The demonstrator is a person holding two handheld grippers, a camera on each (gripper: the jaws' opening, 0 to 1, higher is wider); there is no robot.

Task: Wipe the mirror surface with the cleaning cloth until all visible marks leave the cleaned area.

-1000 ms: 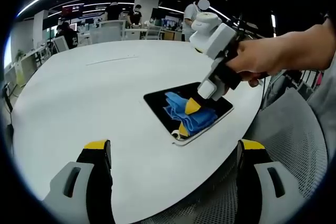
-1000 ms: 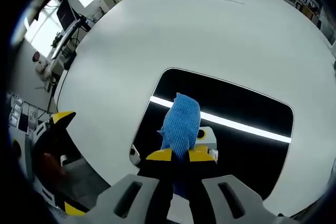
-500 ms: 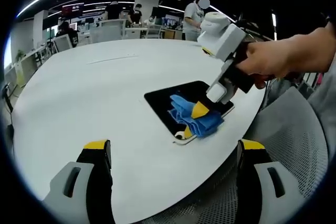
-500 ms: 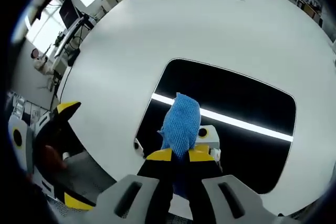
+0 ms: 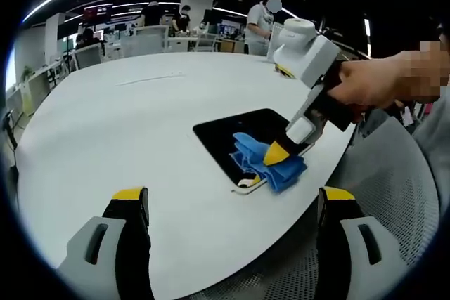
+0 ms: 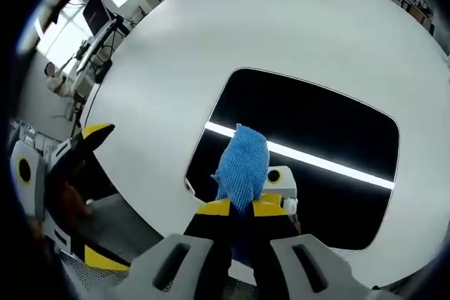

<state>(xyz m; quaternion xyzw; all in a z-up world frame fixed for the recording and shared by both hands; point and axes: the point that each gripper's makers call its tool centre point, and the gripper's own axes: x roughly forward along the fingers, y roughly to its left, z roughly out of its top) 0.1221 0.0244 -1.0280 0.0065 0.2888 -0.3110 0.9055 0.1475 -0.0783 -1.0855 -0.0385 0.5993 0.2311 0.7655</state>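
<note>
A dark rectangular mirror (image 5: 232, 133) (image 6: 309, 124) lies flat on the round white table (image 5: 126, 124), near its edge. My right gripper (image 6: 240, 208) (image 5: 275, 153) is shut on a blue cleaning cloth (image 6: 242, 165) (image 5: 271, 161) and presses it on the mirror's near end. In the left gripper view a hand holds that gripper at the mirror's right corner. The mirror reflects a bright ceiling light strip (image 6: 316, 163). My left gripper (image 5: 228, 198) stands open above the table's near edge, with nothing between its jaws.
A grey mesh chair (image 5: 394, 194) stands to the right of the table. Desks, chairs and people (image 5: 169, 22) are far behind it. The left gripper (image 6: 67, 173) shows at the left edge of the right gripper view.
The right gripper has dragged the cloth across the mirror toward the table's near edge and to the right in the left gripper view. The left gripper has stayed still.
</note>
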